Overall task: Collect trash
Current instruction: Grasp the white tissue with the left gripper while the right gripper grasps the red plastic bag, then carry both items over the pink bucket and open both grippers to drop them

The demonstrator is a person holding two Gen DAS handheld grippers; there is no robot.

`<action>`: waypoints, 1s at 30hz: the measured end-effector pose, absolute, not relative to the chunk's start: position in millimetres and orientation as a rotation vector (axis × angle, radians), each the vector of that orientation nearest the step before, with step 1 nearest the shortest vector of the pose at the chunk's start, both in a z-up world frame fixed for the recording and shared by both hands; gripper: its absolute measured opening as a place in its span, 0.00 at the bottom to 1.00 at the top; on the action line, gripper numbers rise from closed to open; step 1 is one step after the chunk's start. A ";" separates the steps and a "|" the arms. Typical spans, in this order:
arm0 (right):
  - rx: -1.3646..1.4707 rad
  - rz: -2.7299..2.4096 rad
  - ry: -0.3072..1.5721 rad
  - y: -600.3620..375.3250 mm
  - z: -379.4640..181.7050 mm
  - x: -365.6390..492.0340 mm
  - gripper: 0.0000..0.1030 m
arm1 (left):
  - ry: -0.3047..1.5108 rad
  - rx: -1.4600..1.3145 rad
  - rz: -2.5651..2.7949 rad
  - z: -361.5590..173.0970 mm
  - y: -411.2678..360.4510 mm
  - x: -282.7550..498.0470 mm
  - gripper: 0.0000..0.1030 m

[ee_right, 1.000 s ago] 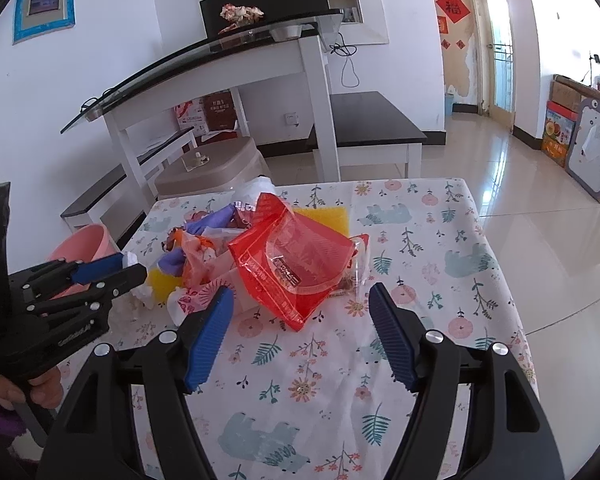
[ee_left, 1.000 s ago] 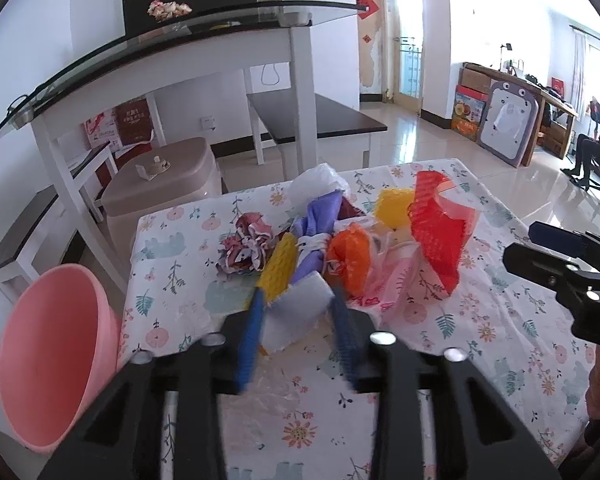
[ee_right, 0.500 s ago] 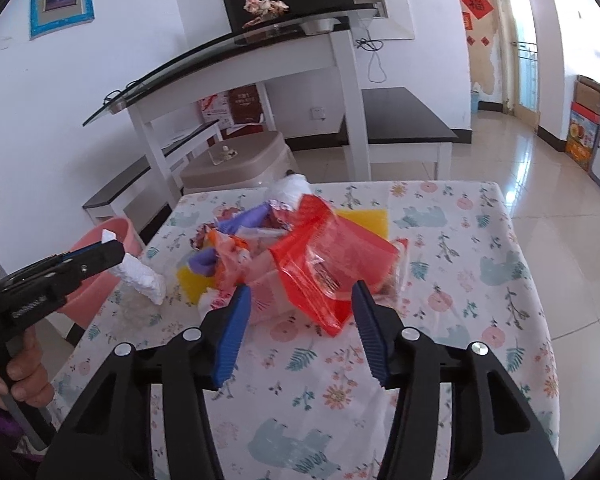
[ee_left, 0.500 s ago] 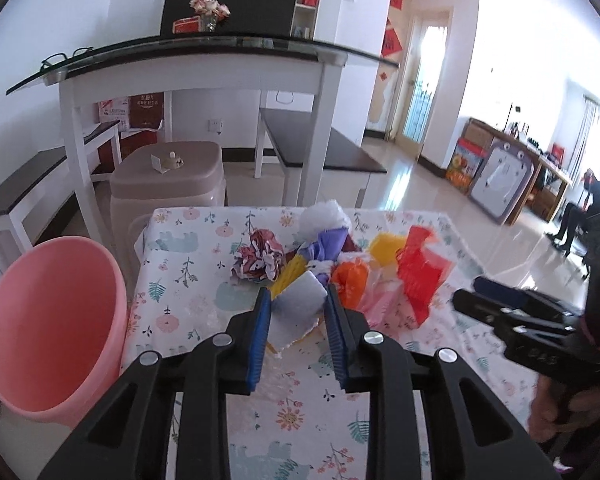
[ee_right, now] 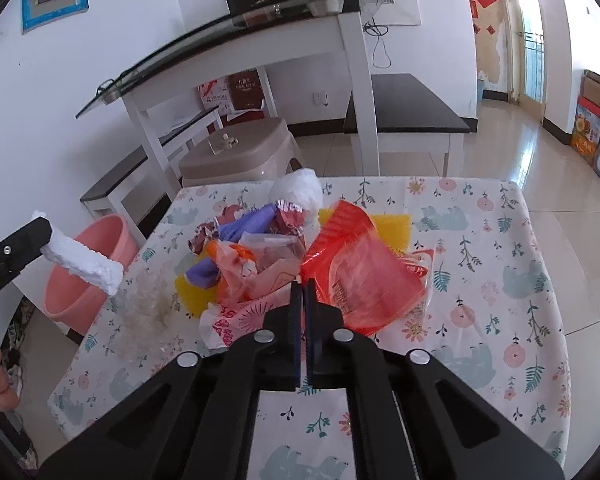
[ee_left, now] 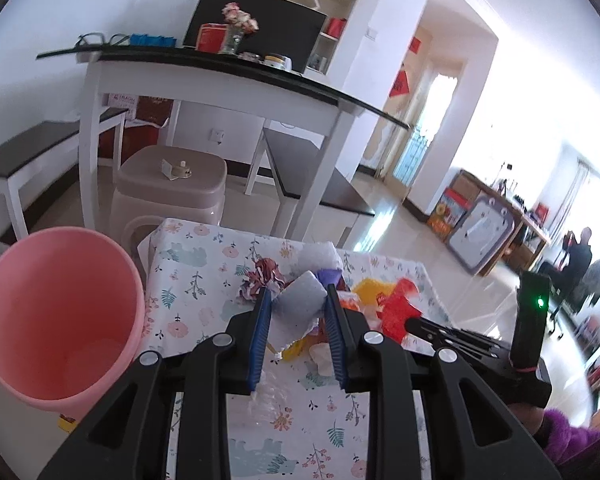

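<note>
The left gripper [ee_left: 298, 334] has its fingers clamped on a white foam chunk [ee_left: 300, 308] above the bench [ee_right: 500, 300]; carry it left over the pink bin [ee_left: 56, 312] before letting go. The right gripper [ee_right: 303, 322] is fully closed at the near edge of the trash pile [ee_right: 284, 248]; whether it pinches the plastic I cannot tell.

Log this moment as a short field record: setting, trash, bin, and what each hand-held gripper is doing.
setting: table with floral cloth in a living room
trash pile: mixed wrappers and bags heaped mid-table
left hand-held gripper: shut on white foam piece, lifted off the table
right hand-held gripper: shut at the edge of the red plastic bag; whether it pinches the bag cannot be told
bin: pink bucket beside the table, nothing visible inside
</note>
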State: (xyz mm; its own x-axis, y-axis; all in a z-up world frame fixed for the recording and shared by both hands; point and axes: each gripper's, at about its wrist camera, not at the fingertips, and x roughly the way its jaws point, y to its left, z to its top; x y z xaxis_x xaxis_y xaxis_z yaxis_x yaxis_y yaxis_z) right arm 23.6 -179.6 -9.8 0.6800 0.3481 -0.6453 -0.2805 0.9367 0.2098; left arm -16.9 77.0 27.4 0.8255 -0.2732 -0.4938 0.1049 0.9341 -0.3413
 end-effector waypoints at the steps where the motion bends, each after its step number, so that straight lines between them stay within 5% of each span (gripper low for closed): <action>1: 0.098 0.354 0.739 -180.7 -6.9 22.8 0.02 | 0.562 -0.322 -0.201 28.2 81.7 -16.9 0.25; 15: 0.109 0.585 0.619 -128.5 69.6 19.2 0.02 | 0.469 -0.348 -0.018 38.0 151.4 -41.2 0.25; 30: 0.104 1.036 0.810 72.2 44.2 48.3 0.02 | 0.545 -0.421 0.232 1.7 237.5 -79.5 0.25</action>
